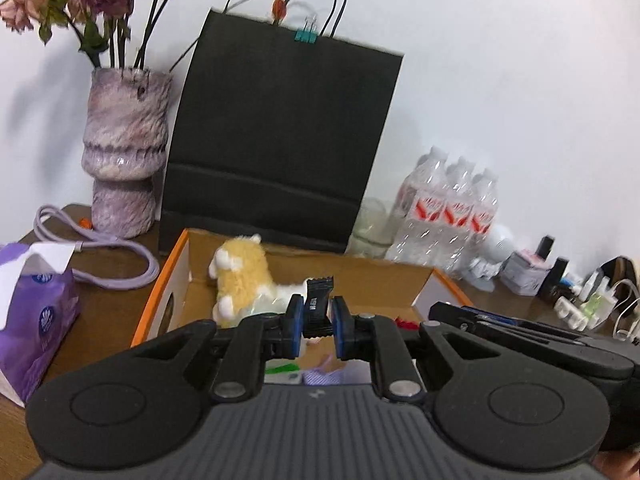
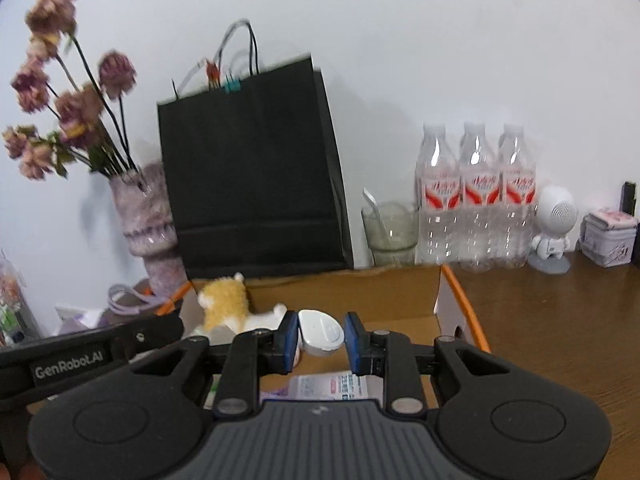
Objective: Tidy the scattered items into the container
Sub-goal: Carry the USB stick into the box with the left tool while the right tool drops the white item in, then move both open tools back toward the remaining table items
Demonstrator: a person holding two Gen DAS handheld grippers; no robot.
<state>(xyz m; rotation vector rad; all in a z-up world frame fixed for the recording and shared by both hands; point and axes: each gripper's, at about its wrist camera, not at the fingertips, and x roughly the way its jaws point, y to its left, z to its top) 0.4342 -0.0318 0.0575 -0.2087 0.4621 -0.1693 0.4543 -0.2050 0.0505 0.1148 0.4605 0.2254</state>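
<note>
left gripper (image 1: pixel 317 322) clamps black sachet (image 1: pixel 317 308) | right gripper (image 2: pixel 322 338) clamps white case (image 2: pixel 321 333)

- Your brown wooden tabletop (image 2: pixel 560 320) carries the orange-rimmed cardboard box (image 2: pixel 460 284).
- Behind it: black paper bag (image 2: pixel 248 168), purple vase (image 2: pixel 148 220), three water bottles (image 2: pixel 476 196).
- Left: tissue pack (image 1: pixel 36 312), lilac cable (image 1: pixel 100 248).

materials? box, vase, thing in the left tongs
Box: looks like brown corrugated cardboard, matte, orange rim.
Vase: probably glazed ceramic or glass; glossy highlights over mottled purple.
Packet in the left tongs: seems black plastic film, crimped serrated end.
</note>
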